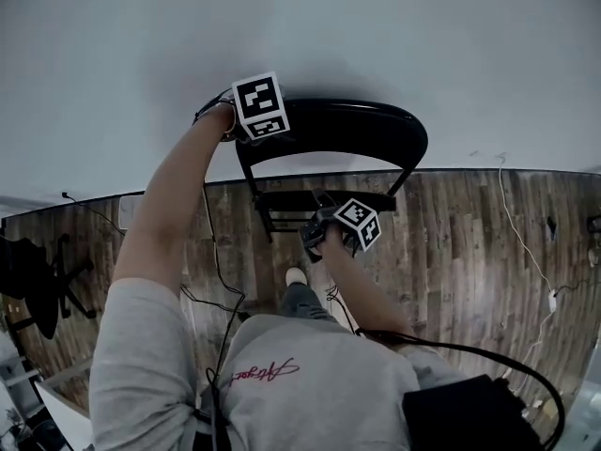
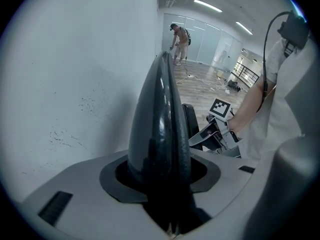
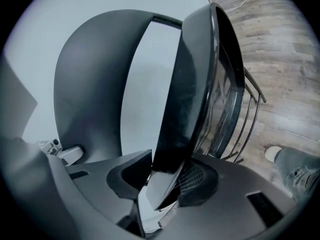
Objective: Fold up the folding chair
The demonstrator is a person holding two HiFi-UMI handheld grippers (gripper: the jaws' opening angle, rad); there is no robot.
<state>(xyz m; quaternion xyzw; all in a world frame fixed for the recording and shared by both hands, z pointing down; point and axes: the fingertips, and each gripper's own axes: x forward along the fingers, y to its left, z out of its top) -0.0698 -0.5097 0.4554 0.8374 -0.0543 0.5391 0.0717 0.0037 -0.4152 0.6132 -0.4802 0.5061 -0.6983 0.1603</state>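
Observation:
A black folding chair stands against the white wall [image 1: 300, 36]. In the head view its curved backrest [image 1: 357, 125] is at centre, and the seat [image 1: 300, 200] is below it. My left gripper [image 1: 242, 137] is shut on the backrest's top left corner. In the left gripper view the backrest edge [image 2: 160, 114] runs up between the jaws of the left gripper [image 2: 167, 184]. My right gripper [image 1: 315, 218] is shut on the seat's front edge. In the right gripper view the seat [image 3: 195, 74] is tilted up steeply towards the backrest [image 3: 90, 84], its edge pinched in the right gripper [image 3: 165, 184].
The wood floor [image 1: 451, 252] carries loose cables [image 1: 521, 242]. A black office chair [image 1: 38, 280] stands at the far left. The person's shoe [image 1: 296, 276] is under the chair. Another person [image 2: 180, 43] works far down the room.

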